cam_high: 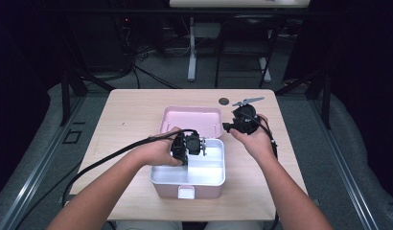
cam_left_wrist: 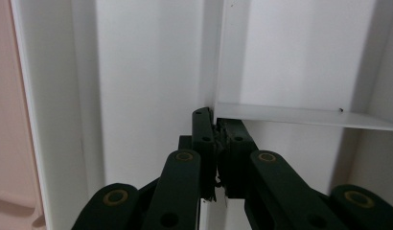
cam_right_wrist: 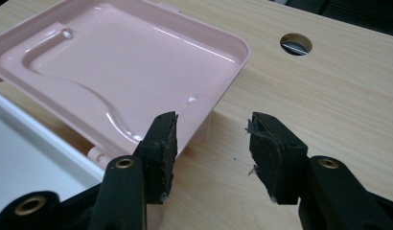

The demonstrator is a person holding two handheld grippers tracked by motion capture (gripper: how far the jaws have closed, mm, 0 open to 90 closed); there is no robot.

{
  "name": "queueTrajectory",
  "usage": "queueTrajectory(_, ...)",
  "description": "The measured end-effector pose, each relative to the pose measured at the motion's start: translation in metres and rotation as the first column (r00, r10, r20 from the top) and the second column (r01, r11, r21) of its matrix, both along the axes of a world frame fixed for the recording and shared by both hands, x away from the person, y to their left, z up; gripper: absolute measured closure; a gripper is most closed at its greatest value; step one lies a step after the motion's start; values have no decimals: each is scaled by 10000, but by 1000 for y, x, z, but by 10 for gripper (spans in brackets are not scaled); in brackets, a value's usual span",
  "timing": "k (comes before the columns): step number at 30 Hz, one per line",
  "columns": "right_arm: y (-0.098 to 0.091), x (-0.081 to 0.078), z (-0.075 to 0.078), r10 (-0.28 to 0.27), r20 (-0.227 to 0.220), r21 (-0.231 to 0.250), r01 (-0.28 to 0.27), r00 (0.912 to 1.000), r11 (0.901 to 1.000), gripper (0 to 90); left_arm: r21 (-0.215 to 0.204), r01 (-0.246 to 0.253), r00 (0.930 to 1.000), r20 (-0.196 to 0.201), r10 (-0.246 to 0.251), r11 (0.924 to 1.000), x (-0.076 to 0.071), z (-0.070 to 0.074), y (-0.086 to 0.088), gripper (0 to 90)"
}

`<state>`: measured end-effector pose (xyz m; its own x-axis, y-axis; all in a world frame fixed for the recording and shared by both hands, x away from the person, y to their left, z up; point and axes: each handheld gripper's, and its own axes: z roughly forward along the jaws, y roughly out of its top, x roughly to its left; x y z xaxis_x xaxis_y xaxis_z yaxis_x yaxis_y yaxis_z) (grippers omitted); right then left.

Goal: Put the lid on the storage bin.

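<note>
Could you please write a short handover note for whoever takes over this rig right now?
Left gripper: shut on the white divider inside the lunch box, near its left compartments.
Right gripper: fingers apart, nothing between them, over the table beside the right edge of the pink lid.
Done: box is open, lid folded back flat on the table.
Left: probably finish with the divider, then close the lid.
</note>
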<state>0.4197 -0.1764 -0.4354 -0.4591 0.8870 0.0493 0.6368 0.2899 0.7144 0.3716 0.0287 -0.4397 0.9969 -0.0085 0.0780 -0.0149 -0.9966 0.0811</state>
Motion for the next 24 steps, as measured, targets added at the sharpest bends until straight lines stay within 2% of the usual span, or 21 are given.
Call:
queueTrajectory(9, 5, 18, -1, -379, -146, -93, 378, 9992, 9992, 496, 18, 3, 10000, 10, -3, 10000, 0, 0, 0, 864)
queueTrajectory(12, 7, 25, -1, -577, -406, 25, 578, 9975, 9983, 497, 24, 6, 10000, -1, -6, 10000, 0, 0, 0, 864)
queueTrajectory(17, 12, 33, -1, -762, -477, 117, 769, 9959, 9970, 550, 23, -4, 10000, -28, 4, 10000, 1, 0, 0, 865)
queueTrajectory(24, 25, 46, -10, -999, -743, -460, 966, 9922, 9943, 628, 22, -17, 10000, -34, 17, 10000, 1, 0, 0, 865)
